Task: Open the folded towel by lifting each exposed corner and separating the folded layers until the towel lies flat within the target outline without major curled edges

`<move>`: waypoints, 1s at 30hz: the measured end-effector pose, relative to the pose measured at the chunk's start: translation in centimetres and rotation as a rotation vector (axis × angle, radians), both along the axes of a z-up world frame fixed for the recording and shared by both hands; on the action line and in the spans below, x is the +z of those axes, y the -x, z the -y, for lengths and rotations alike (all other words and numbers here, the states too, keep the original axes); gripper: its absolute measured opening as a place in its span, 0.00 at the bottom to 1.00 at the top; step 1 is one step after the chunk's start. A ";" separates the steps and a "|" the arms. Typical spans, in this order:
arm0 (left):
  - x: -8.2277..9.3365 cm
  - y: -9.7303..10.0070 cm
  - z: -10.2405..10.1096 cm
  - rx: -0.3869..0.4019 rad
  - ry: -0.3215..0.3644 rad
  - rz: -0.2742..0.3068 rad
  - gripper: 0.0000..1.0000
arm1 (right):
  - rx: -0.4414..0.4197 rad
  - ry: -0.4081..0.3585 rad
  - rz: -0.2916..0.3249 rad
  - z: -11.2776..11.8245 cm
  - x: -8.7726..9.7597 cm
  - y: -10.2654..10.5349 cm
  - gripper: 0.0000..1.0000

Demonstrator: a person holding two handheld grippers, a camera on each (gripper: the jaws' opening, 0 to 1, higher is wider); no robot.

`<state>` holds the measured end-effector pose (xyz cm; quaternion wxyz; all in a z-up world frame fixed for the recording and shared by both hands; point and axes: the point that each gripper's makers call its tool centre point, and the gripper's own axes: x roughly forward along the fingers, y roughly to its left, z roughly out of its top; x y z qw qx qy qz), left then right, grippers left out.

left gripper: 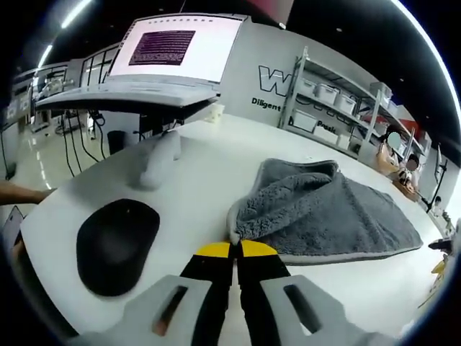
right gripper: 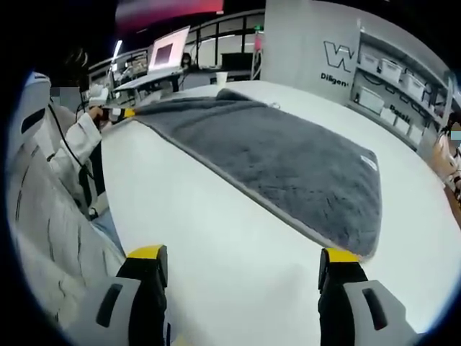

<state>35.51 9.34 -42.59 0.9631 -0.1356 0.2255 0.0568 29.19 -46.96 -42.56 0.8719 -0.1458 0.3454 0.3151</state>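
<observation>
Your left gripper (left gripper: pixel 235 250) has its fingers clenched on the near corner of the grey towel (left gripper: pixel 328 216); the cloth spreads far and right over the white desk (left gripper: pixel 194 180); your right gripper (right gripper: pixel 245 263) hangs released, the towel (right gripper: pixel 274 155) lying just beyond it.

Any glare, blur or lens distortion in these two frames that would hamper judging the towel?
Left gripper view: strong fisheye bend; the monitor is washed out by glare, the towel pile stays sharp, and the left gripper is pinched on its corner. Right gripper view: white table bright, the towel readable, edges curved.
</observation>
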 end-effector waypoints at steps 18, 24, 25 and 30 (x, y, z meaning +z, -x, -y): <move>-0.4 0.3 -0.6 0.017 -0.010 -0.021 0.01 | -0.004 0.000 0.000 0.2 0.0 0.0 0.85; -0.6 0.2 -0.7 0.023 -0.019 -0.030 0.01 | -0.007 -0.001 -0.002 0.3 0.0 0.2 0.85; -0.5 0.1 -0.7 0.025 -0.019 -0.028 0.02 | -0.007 -0.001 -0.002 0.3 0.0 0.2 0.85; 0.3 -0.1 0.0 0.017 0.024 -0.006 0.02 | -0.005 0.000 0.003 0.3 0.1 0.1 0.85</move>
